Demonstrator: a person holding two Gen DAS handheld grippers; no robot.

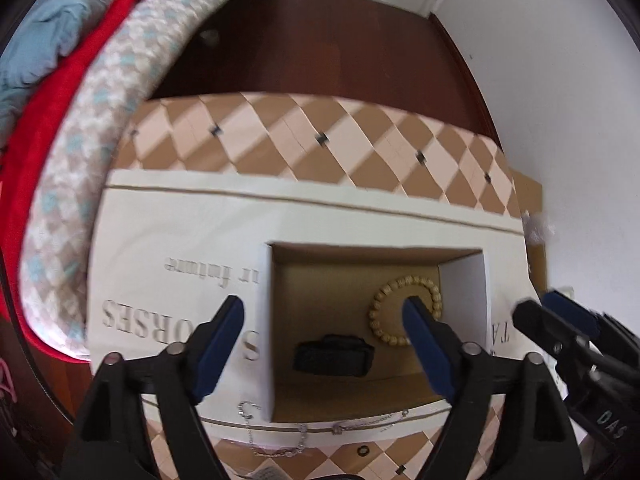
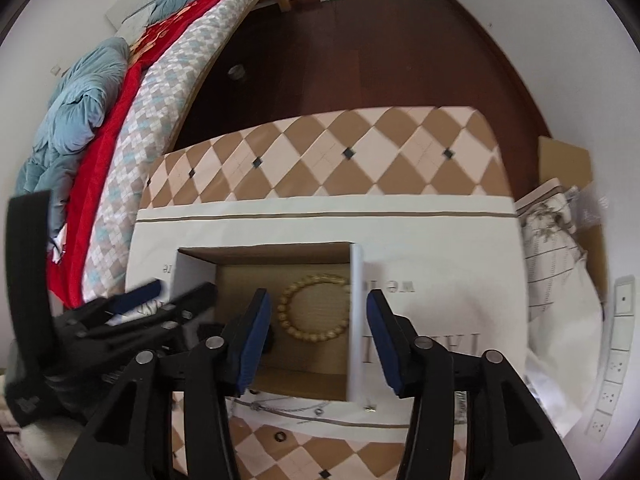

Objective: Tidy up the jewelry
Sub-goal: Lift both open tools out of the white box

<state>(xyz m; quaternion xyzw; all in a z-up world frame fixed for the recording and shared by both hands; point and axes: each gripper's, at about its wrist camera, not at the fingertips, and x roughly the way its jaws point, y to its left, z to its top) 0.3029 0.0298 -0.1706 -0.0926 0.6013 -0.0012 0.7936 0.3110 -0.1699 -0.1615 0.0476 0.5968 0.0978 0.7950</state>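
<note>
Beyond both sets of fingers, a desk (image 2: 360, 148) tiled in tan and cream diamonds stands on dark wood floor beside a bed (image 2: 132, 120). Cream printed paper (image 1: 180, 220) reads partly "ORSES". Left gripper (image 1: 324, 332) and right gripper (image 2: 318, 316) both stand apart, empty, above an open cardboard box (image 2: 312, 380); the bead bracelet (image 2: 312, 308) lies inside it, between the right fingers.
</note>
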